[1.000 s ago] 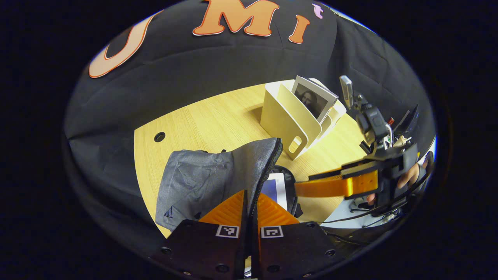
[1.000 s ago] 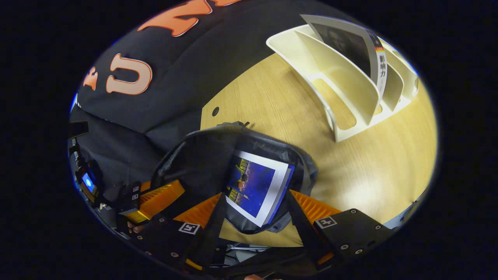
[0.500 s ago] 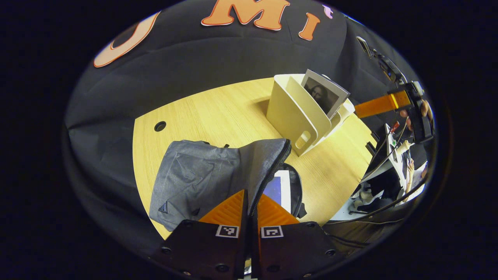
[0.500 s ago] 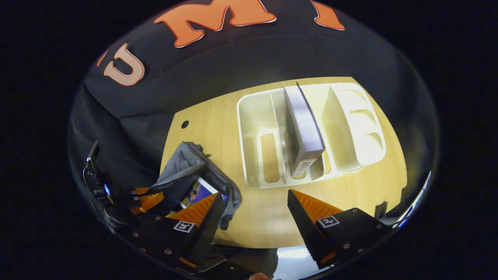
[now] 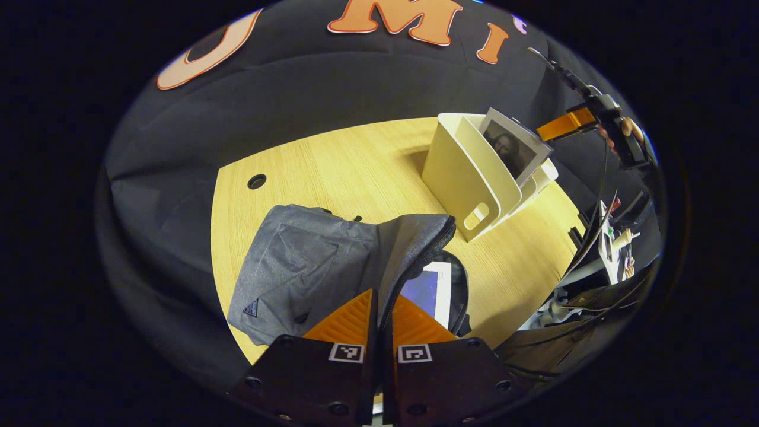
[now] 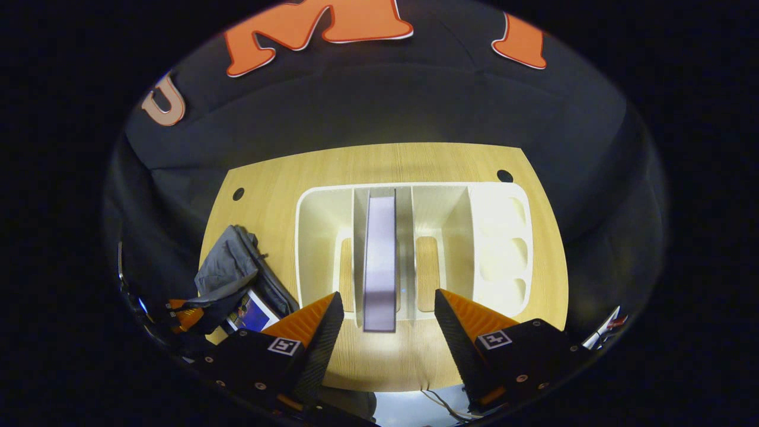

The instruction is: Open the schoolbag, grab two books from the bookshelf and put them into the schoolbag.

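No readable text

The schoolbag point(image 5: 308, 273) carries a small triangular logo; each tool bears square black-and-white marker tags; neither holds legible words or numbers.

Pale wood-grain bench point(image 5: 332, 172) with a rounded near corner, backed and flanked by black cloth wall point(image 5: 308, 95) hanging in soft folds; pierced by one dark round cable hole point(image 5: 257, 181) near its far left edge in the left gripper view, and by two such holes in the right gripper view, one at the far left corner point(image 6: 238, 194), one at the far right corner point(image 6: 504, 176). Off the bench's right edge in the left gripper view, a dim clutter of dark cables point(image 5: 587, 237) and small equipment, too blurred to identify.
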Motion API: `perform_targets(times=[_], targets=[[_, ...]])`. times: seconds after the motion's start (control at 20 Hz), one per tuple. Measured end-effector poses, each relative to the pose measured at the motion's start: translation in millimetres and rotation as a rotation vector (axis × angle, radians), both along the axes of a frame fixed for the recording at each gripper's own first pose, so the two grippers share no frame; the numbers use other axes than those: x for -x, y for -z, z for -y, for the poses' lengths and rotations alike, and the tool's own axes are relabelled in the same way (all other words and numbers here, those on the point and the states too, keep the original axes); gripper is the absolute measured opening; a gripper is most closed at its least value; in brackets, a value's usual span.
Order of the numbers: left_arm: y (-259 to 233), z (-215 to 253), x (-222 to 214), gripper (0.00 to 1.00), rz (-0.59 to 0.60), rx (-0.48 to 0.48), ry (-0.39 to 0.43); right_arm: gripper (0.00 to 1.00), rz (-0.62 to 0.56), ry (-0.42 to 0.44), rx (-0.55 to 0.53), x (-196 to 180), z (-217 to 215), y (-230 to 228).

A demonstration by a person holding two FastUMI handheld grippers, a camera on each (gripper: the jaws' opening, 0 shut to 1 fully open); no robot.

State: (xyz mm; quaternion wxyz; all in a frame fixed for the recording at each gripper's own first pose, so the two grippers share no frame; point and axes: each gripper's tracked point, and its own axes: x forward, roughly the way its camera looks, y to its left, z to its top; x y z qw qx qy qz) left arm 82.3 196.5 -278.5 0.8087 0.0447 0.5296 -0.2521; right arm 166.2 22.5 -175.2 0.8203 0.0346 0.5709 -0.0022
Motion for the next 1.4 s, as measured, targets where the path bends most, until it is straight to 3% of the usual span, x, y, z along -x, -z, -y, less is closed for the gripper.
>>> perform_targets(times=[0.25,0.35,0.45,0.5,0.55,0.6,0.9,1.15,1.2,1.25,1.4], targets=[[2.7,-3.1,2.4,0.07,-0.020,-0.025,-0.039,0.83,-0.064,-0.007,-0.011,-19.9,0.9,27.9],[3.2,-0.4,3.7,0.07,-0.027,-0.036,-0.052,0.67,-0.094,-0.012,-0.013,-25.6,-3.7,41.1],[3.4,0.1,4.9,0.07,-0.029,-0.041,-0.053,0.58,-0.111,-0.004,0.006,-26.9,-2.4,49.1],[2.8,0.6,6.1,0.07,-0.029,-0.043,-0.053,0.61,-0.117,0.001,0.007,-26.1,-2.7,50.5],[1.9,0.3,7.2,0.07,-0.031,-0.045,-0.052,0.47,-0.123,0.010,-0.001,-25.4,-5.7,52.4],[2.6,0.1,7.7,0.07,-0.027,-0.045,-0.048,0.39,-0.126,0.015,-0.005,-22.8,-9.4,50.8],[4.6,-0.9,11.6,0.07,-0.017,-0.031,-0.011,0.35,-0.089,0.057,0.014,16.8,0.9,20.2],[10.8,-0.8,24.5,0.07,-0.008,-0.026,0.053,0.33,-0.045,0.151,-0.026,77.2,-0.8,-2.8],[10.6,-2.0,25.7,0.07,-0.002,-0.019,0.058,0.24,-0.034,0.181,-0.042,91.8,-3.5,-4.7],[10.6,-2.2,28.2,0.07,-0.002,-0.010,0.063,0.33,-0.027,0.213,-0.064,106.8,-7.5,-6.1],[11.3,-6.2,28.3,0.07,0.003,-0.009,0.103,0.33,-0.019,0.291,-0.115,146.1,-20.3,-7.0]])
